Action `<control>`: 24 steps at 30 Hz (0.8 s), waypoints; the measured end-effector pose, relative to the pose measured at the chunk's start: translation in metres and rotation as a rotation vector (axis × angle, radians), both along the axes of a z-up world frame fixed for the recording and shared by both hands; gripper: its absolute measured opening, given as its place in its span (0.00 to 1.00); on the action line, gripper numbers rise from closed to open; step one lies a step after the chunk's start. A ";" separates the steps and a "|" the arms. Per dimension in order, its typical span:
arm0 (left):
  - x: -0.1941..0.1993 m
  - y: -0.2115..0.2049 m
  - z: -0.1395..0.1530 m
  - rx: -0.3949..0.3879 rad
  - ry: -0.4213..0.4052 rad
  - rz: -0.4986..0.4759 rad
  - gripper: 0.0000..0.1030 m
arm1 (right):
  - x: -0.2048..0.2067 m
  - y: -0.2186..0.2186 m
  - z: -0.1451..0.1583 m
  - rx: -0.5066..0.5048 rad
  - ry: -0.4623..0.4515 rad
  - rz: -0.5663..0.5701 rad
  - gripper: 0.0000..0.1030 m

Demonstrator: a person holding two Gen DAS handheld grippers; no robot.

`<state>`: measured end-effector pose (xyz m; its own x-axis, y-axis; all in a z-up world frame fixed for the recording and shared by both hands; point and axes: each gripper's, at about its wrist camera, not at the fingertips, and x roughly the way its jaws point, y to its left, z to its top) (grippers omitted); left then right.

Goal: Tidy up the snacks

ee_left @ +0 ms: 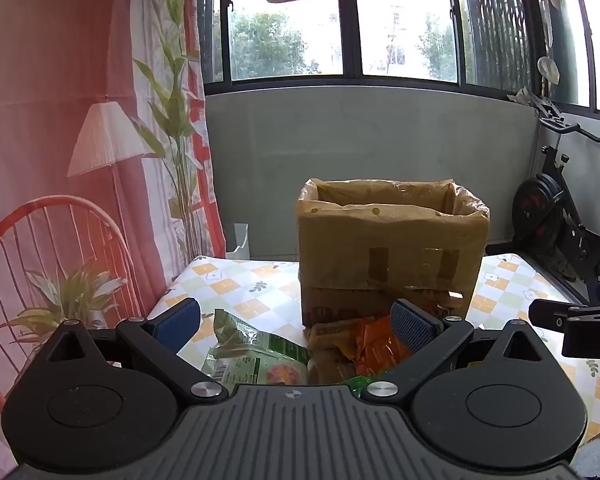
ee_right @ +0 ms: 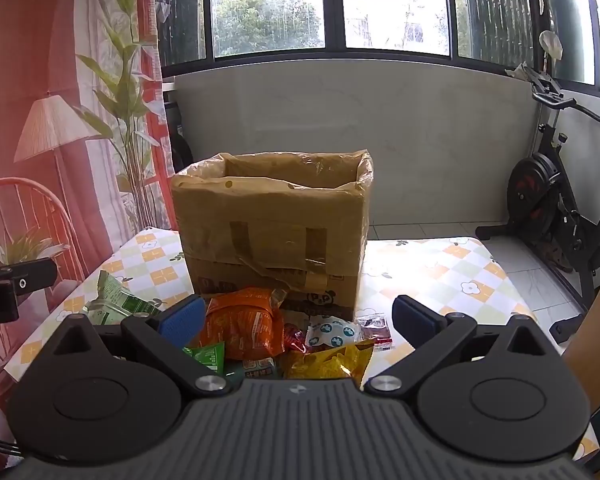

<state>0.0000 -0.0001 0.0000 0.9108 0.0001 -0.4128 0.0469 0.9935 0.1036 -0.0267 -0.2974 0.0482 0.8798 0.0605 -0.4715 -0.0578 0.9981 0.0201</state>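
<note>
Cardboard box, plastic-lined, interior unseen

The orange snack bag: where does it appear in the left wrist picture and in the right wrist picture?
Left wrist view: the orange snack bag lies low, right of centre, beside the right blue pad, in front of the cardboard box.
Right wrist view: the same bag lies low, left of centre, next to the left blue pad.
Shared landmark: the cardboard box stands directly behind it in both views.
</note>
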 end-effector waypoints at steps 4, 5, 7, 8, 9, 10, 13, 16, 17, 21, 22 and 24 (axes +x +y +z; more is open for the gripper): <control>0.001 0.000 -0.001 0.001 -0.003 0.000 0.99 | 0.000 0.000 0.000 0.000 0.000 0.000 0.98; 0.001 0.000 -0.001 0.002 -0.005 0.000 0.99 | 0.000 0.000 0.000 0.000 -0.001 0.000 0.98; 0.001 0.000 0.000 0.000 -0.002 0.000 0.99 | 0.000 0.000 0.000 0.000 -0.001 0.000 0.98; 0.001 0.001 -0.001 0.000 -0.001 0.000 0.99 | 0.000 0.000 0.000 0.000 -0.001 0.000 0.98; 0.001 0.000 0.000 -0.001 0.002 0.001 0.99 | 0.000 0.000 0.000 0.000 -0.001 0.000 0.98; 0.000 0.000 -0.001 -0.002 0.004 0.001 0.99 | 0.000 0.000 0.000 0.001 0.000 0.000 0.98; 0.004 0.001 -0.001 -0.003 0.006 0.002 0.99 | 0.000 0.000 -0.001 0.003 0.002 -0.001 0.98; 0.000 0.000 -0.001 -0.002 0.004 0.002 0.99 | 0.000 -0.001 -0.001 0.005 0.004 -0.003 0.98; 0.000 0.000 -0.001 -0.002 0.004 0.002 0.99 | 0.001 -0.001 -0.001 0.005 0.004 -0.003 0.98; 0.001 0.000 -0.003 -0.004 0.003 0.003 0.99 | 0.001 -0.001 -0.002 0.006 0.004 -0.004 0.98; 0.001 0.000 -0.003 -0.003 0.003 0.003 0.99 | 0.000 -0.001 -0.002 0.007 0.005 -0.004 0.98; 0.001 0.000 -0.003 -0.004 0.003 0.003 0.99 | 0.001 -0.001 -0.002 0.007 0.005 -0.005 0.98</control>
